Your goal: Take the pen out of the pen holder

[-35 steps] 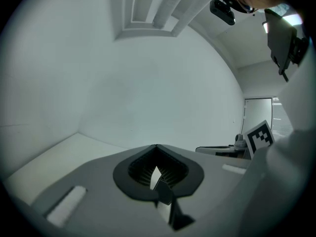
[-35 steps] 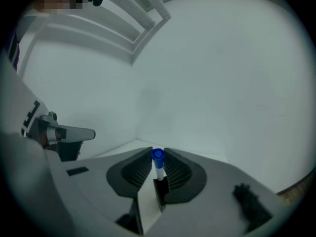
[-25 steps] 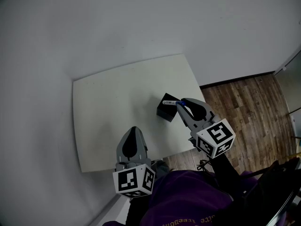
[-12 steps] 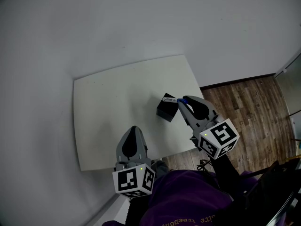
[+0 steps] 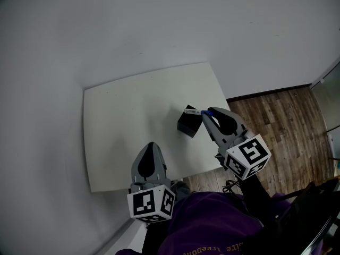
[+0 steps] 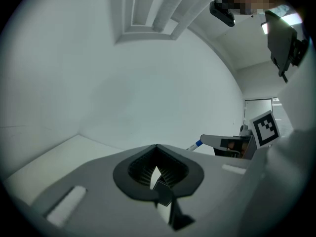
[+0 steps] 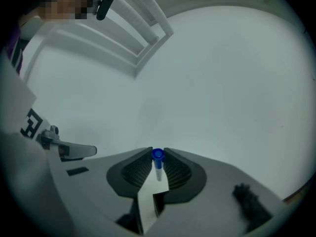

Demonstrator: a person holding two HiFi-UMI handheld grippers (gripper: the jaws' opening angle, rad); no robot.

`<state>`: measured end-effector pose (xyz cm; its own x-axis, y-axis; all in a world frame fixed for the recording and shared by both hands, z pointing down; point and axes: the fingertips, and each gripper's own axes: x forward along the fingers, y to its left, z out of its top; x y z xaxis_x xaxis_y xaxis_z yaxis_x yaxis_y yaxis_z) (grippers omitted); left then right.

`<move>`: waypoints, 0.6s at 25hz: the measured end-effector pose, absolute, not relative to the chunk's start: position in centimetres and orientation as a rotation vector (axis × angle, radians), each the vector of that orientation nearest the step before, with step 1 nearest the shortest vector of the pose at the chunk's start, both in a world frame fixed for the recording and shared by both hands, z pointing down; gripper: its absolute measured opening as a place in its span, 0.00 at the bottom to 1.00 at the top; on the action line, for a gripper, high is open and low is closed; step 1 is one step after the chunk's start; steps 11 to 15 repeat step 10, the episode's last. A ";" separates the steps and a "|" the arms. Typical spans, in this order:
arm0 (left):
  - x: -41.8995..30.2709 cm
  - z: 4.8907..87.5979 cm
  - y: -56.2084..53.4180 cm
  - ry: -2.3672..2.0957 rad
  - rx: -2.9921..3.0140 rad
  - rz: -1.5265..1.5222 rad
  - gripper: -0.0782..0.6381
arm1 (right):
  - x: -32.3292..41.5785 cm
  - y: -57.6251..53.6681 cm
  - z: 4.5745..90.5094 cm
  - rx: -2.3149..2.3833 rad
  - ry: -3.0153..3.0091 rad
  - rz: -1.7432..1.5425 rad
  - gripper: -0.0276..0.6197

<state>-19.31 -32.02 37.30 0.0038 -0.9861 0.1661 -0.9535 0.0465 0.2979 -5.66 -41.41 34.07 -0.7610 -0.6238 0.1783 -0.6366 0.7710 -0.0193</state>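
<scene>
Count: one pen (image 7: 157,157), one black pen holder (image 5: 186,125), one white desk (image 5: 127,121), two grippers.

Right gripper (image 5: 206,112): fingers (image 7: 174,171) clamped on the pen's blue-capped end, with the cap at the fingertips. The pen's white barrel slants from there to the open top of the pen holder. Cannot tell whether its lower end sits inside.

Left gripper (image 5: 151,144): fingers together, nothing between them. It is above the desk near its front edge, well apart from pen and pen holder.
</scene>
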 end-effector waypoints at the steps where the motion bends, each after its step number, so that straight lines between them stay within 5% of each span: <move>1: -19.3 37.3 -32.0 -2.006 1.957 -0.141 0.12 | -5.7 -41.4 34.1 1.005 -2.802 0.117 0.16; 15: -19.9 37.5 -31.7 -2.021 1.914 -0.146 0.12 | -5.9 -41.4 34.4 1.008 -2.792 0.115 0.16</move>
